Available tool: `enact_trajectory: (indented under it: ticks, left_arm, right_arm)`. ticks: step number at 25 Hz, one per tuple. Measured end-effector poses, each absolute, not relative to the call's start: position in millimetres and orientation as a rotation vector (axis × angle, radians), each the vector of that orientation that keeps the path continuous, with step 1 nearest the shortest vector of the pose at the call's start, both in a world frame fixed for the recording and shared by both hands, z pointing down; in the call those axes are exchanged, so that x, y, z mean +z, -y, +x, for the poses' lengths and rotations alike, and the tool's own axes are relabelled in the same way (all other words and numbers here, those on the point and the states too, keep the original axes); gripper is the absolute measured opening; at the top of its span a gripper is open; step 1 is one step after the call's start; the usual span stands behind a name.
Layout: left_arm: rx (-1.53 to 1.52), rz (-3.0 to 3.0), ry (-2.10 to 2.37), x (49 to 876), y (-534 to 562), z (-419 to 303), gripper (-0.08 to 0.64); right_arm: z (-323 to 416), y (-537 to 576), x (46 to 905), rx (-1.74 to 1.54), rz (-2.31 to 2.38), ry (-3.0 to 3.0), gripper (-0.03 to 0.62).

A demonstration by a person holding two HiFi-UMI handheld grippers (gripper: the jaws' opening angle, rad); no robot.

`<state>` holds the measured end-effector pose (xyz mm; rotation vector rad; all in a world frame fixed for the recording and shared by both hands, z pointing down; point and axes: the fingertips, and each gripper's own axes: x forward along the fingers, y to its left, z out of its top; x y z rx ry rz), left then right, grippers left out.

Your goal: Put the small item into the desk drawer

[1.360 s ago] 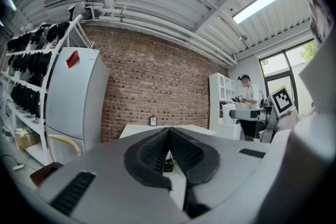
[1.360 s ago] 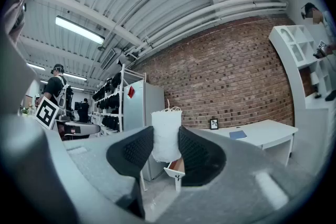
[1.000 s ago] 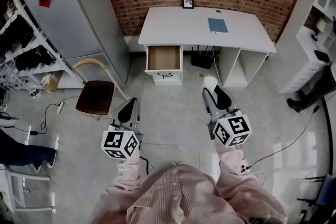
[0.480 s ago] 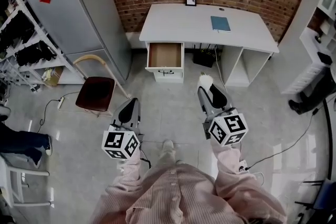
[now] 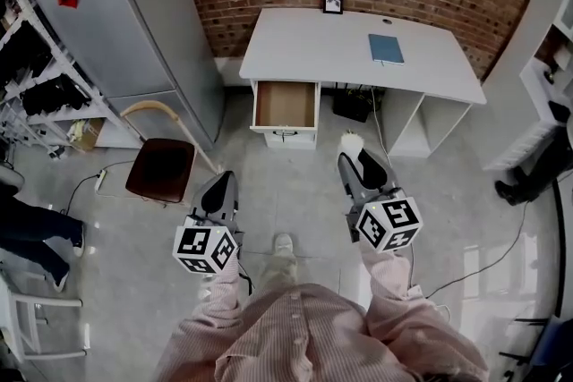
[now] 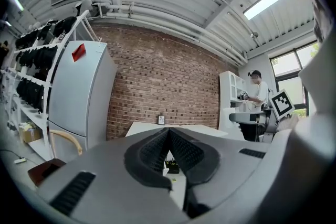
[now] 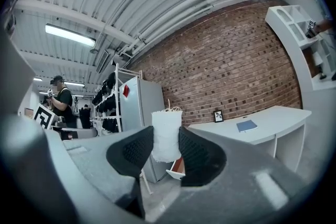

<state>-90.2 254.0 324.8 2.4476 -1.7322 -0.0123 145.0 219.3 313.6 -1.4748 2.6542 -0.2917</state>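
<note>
Since a sec ago the desk [image 5: 345, 45] and its open drawer [image 5: 286, 106] have been brought a little nearer in the head view. A shoe [image 5: 283, 243] is now seen on the floor btwn the grippers, so a step toward the desk is judged to be under way. The small item [image 7: 166, 134], white & rough-textured, is kept clamped btwn the pads of the right gripper [image 5: 353, 158]. It is held level out front, well short of the drawer, w/ the grip unchanged. The left gripper [image 5: 221, 185] is carried alongside w/ jaws closed together and nothing in them. The drawer is already pulled out & looks empty, so only the approach and the drop-in are judged to be left.
</note>
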Motion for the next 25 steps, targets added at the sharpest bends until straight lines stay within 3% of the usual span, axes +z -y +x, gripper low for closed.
enact_trajectory:
  ticks: [25]
  left_arm:
    - [0.013, 2.433, 1.563, 357.2, -30.8, -156.1, 0.000]
  right_arm:
    - [67.6, -21.7, 359.8, -0.497, -1.555, -2.648, 0.144]
